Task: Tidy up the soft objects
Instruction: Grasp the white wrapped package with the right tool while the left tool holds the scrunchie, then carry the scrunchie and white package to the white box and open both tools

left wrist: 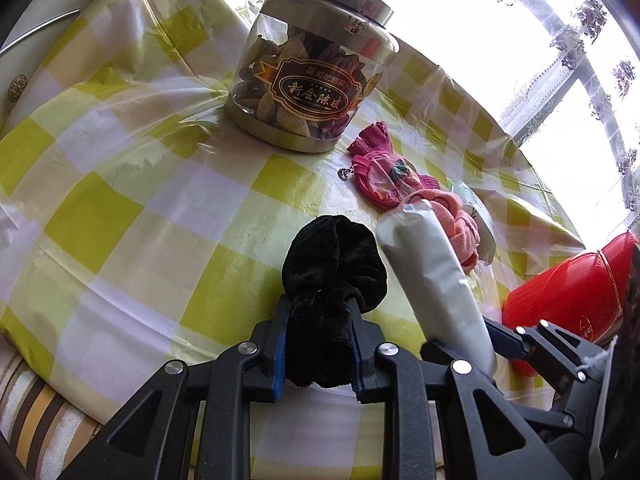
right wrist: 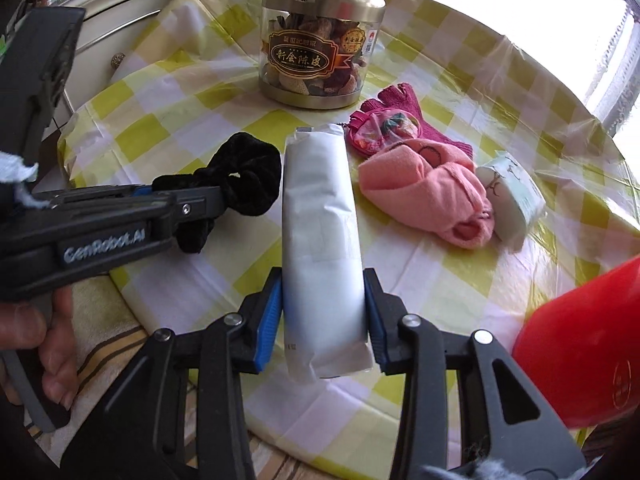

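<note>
My left gripper (left wrist: 320, 304) is shut on a black velvet scrunchie (left wrist: 334, 256), which bulges out past the blue pads above the checked tablecloth (left wrist: 140, 208). In the right wrist view the left gripper (right wrist: 218, 198) comes in from the left with the scrunchie (right wrist: 244, 176) in it. My right gripper (right wrist: 324, 280) is shut on a long white soft packet (right wrist: 320, 208); both blue pads press on its sides. The packet (left wrist: 432, 272) stands just right of the scrunchie. Farther right lie a pink folded sock (right wrist: 424, 188), a magenta glove (right wrist: 400, 100) and a pink pouch (right wrist: 380, 128).
A glass jar (right wrist: 320, 40) with a metal lid stands at the back of the table. A small white pack (right wrist: 512, 196) lies right of the sock. A red container (right wrist: 580, 360) sits at the near right edge. White cabinet drawers (right wrist: 120, 12) stand behind the table on the left.
</note>
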`<state>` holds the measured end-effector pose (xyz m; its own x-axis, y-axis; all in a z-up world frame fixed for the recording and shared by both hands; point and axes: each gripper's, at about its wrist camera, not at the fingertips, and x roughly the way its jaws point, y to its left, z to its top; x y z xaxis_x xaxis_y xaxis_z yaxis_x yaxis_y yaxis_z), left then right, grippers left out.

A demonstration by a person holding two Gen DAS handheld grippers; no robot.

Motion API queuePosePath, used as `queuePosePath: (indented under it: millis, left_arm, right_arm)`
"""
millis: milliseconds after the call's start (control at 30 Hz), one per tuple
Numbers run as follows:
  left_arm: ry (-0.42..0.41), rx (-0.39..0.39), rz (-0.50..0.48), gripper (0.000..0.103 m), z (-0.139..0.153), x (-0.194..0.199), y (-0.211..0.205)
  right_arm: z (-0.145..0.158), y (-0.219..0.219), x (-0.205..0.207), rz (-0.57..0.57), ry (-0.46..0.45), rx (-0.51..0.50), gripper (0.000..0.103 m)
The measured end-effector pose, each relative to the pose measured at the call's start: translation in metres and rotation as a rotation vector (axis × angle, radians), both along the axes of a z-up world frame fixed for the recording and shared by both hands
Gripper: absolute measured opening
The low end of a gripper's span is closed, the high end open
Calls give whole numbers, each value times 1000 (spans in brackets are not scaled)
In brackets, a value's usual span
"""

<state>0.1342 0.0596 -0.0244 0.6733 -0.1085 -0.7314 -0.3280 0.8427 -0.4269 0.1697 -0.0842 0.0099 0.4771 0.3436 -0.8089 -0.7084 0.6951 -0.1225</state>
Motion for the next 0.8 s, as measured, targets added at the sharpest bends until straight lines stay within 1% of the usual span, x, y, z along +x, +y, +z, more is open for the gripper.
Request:
queuePosePath:
  millis: [133,333,533,667,800]
  left_arm:
    - [-19,5,-5,24,5,-2,-3]
    - [-89,35,-25,24,24,-11,-12]
    - [-151,45,-45,24,43,-25,-23]
    - [-175,50,-69,23,53,-34,-34]
    - [-188,55,-104,23,60,-45,-47]
  right_arm:
    - [15,-38,-18,-49,-8,31,42]
    - [33,-111,-51,-162,-12,71,43]
    - [43,-199,-76,-332,-12,84,43]
    - [46,-262,-93,-469,-24,64,43]
    - [40,-325,-104,-611,-18,33,43]
